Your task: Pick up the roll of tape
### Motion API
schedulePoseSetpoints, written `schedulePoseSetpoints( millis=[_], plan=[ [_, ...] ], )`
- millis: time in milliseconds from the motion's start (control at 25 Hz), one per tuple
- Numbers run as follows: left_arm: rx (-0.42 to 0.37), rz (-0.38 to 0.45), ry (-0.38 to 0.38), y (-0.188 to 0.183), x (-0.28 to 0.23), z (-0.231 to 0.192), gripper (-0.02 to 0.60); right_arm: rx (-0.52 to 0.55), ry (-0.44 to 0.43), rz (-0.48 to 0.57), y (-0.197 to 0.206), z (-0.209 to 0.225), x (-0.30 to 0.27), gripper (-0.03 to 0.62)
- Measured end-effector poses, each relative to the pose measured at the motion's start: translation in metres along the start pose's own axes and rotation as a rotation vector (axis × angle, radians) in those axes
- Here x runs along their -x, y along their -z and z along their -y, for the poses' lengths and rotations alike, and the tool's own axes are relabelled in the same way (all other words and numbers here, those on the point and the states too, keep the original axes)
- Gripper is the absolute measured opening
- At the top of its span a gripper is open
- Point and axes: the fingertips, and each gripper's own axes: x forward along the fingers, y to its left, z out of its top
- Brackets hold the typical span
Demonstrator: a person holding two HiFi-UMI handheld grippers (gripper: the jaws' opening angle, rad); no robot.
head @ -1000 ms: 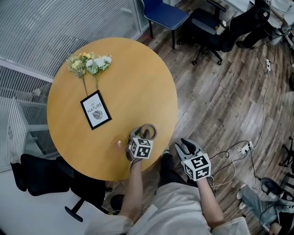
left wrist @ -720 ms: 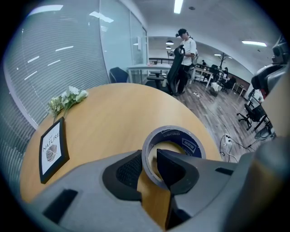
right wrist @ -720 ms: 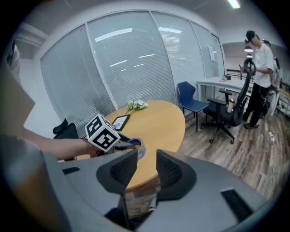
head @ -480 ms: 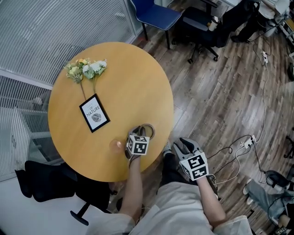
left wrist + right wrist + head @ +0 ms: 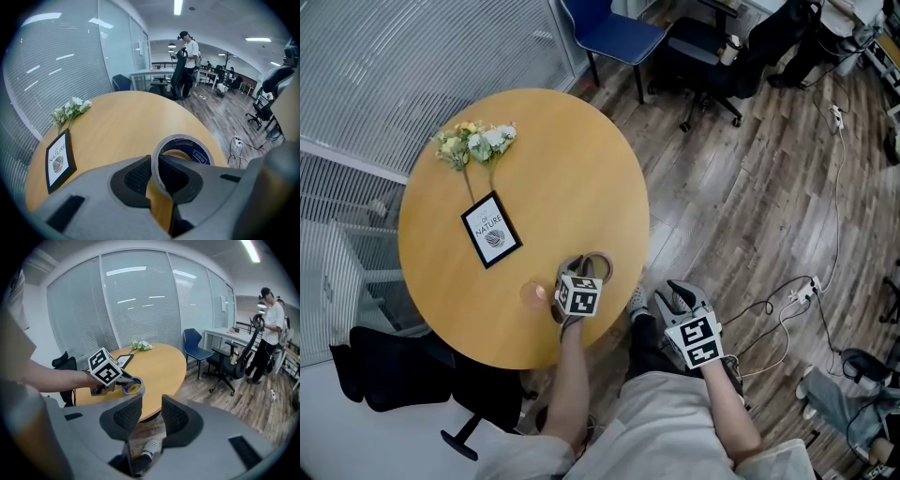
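- Left tongs [image 5: 157,165] clamp the near wall of the roll of tape [image 5: 190,143], with one jaw inside the ring and one outside. The roll is at the near edge of the round bench [image 5: 122,117].
- Right tongs [image 5: 151,414] are parted and empty, off the bench over the floor.
- Judgement: squeeze firmly and raise straight up, since the thin wall could pivot.
- Cannot tell whether the roll's underside clears the bench; the jaws hide it.

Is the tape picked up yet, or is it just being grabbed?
Grabbing looks done: the left gripper is shut on the wall of the roll of tape, one jaw inside the ring. What is left is lifting it clear of the table; I cannot tell whether it is off yet. The right gripper is open and empty.
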Motion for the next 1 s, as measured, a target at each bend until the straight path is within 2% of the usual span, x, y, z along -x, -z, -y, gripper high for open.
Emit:
schedulePoseSetpoints(
  millis=[280,680,1000],
  plan=[
    [0.0,0.049,-0.025,-0.01,0.017,0.004,0.052,0.04,-0.01,0.008,-0.003,-0.004,0.007,0.126],
    [0.042,0.187,-0.082,-0.06,0.06,0.007,0.052,0.055,-0.015,0.052,-0.023,0.015,0.02,0.126],
    [0.093,0.26,-0.103,-0.086,0.101,0.027,0.052,0.043,-0.057,0.097,-0.045,0.027,0.032,0.124]
  ],
)
